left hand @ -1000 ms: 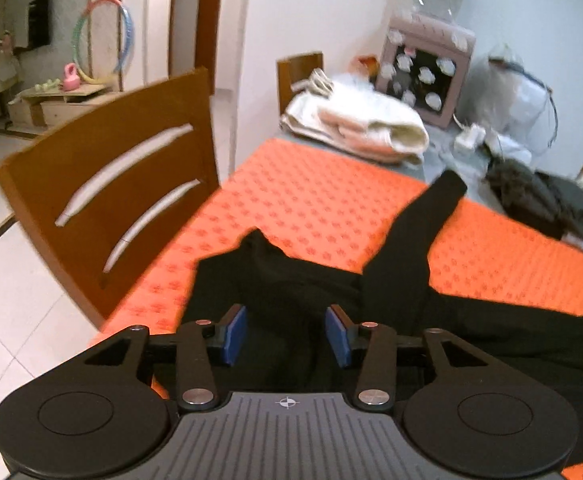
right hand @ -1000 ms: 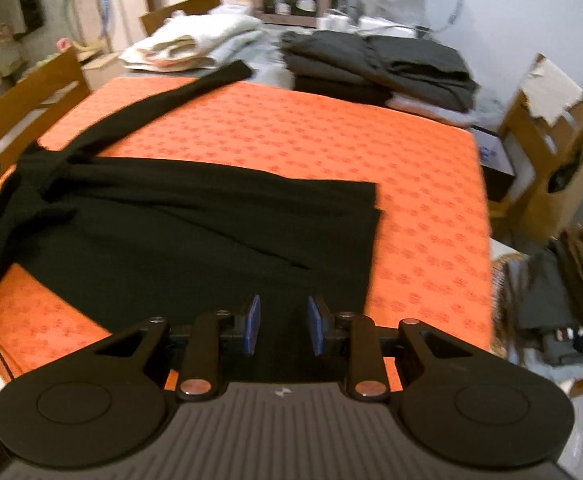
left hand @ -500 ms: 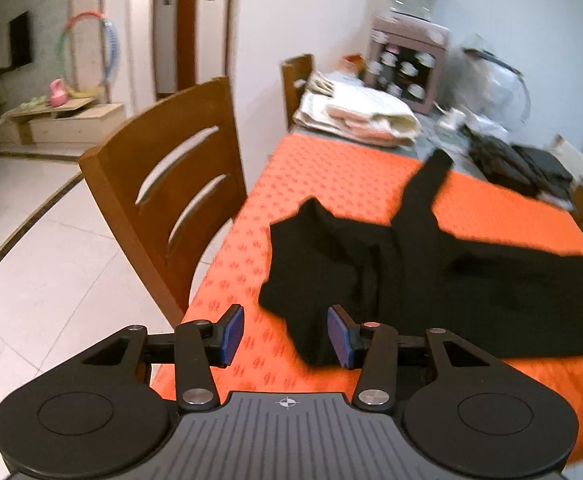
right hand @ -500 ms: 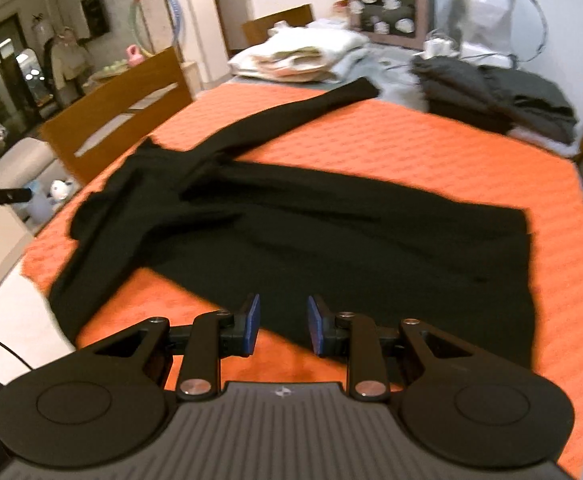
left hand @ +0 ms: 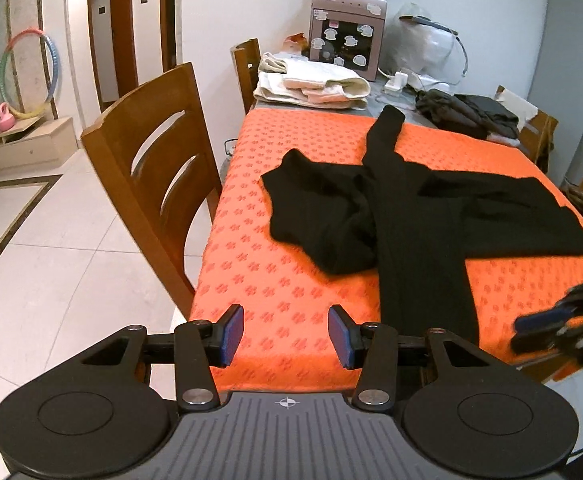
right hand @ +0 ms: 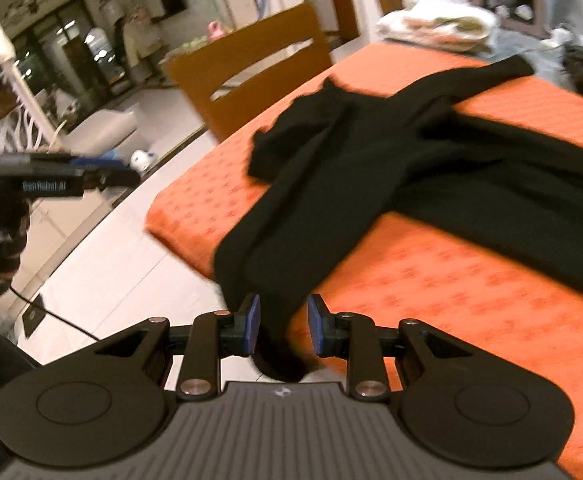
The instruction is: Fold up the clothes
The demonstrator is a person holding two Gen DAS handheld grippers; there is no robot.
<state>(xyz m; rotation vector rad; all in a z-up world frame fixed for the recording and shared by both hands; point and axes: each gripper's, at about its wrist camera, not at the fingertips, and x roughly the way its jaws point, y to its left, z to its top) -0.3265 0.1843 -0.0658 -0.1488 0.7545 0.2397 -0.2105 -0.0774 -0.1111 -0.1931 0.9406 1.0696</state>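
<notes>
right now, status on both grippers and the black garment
Left gripper open, empty, short of the table edge. Right gripper open, jaws either side of the hanging sleeve end, not clamped. Black garment spread unfolded on orange cloth. Nothing blocking.

two wrist cams, one table

left cam hangs off the table's [left hand: 291,288] near edge, facing along it toward the far wall. right cam sits close over the near corner, angled left toward the chair [right hand: 251,64]. both catch the black garment [left hand: 411,216] and orange cloth [right hand: 431,280].
</notes>
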